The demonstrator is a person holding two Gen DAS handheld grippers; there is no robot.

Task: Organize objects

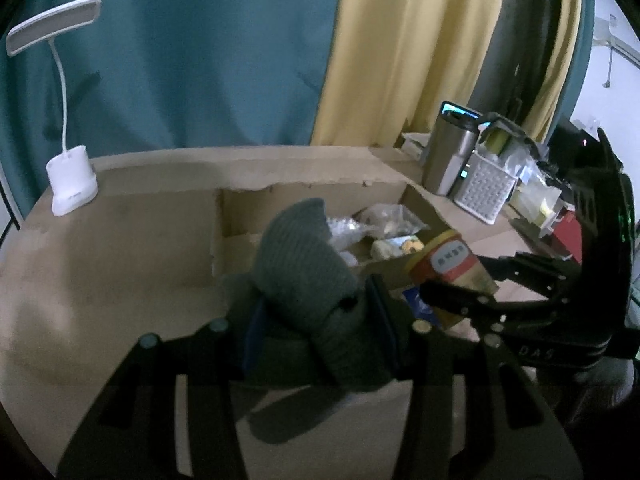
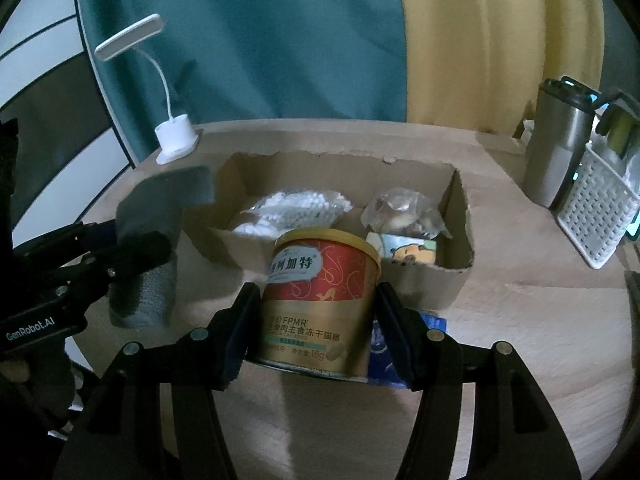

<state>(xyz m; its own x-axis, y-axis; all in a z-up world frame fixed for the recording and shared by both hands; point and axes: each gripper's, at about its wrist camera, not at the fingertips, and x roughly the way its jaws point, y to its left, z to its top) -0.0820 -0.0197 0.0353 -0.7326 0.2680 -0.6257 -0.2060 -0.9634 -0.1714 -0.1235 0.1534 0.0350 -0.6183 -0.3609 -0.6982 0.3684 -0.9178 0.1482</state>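
The right tongs (image 2: 316, 320) hold a short round can (image 2: 320, 304) by its two sides, and the blue pads press on the wall of it. The can has a pale yellow lid, a red upper band with thin gold curls and a grey label with white Chinese characters, and a gold lower band with more print. It stands upright in the grip, above the wooden counter (image 2: 520, 320) and just in front of the open brown cardboard box (image 2: 460, 280). Under the can a blue packet (image 2: 434, 324) lies on the counter.

The left tongs (image 1: 312, 328) are closed on a grey-green knitted cloth (image 1: 300, 272), which looks like a folded sock or glove. The fabric is ribbed and soft, it stands up above the fingers and also hangs down below them. In the right wrist view it is at the left of the box.

Inside the box lie a clear bag of small white balls (image 2: 292, 208), a clear bag of brownish pieces (image 2: 404, 210) and a small carton with a cartoon bear (image 2: 408, 250).

On the counter also stand a white desk lamp (image 1: 72, 184), a steel flask (image 1: 446, 156) and a white perforated basket (image 1: 484, 192).
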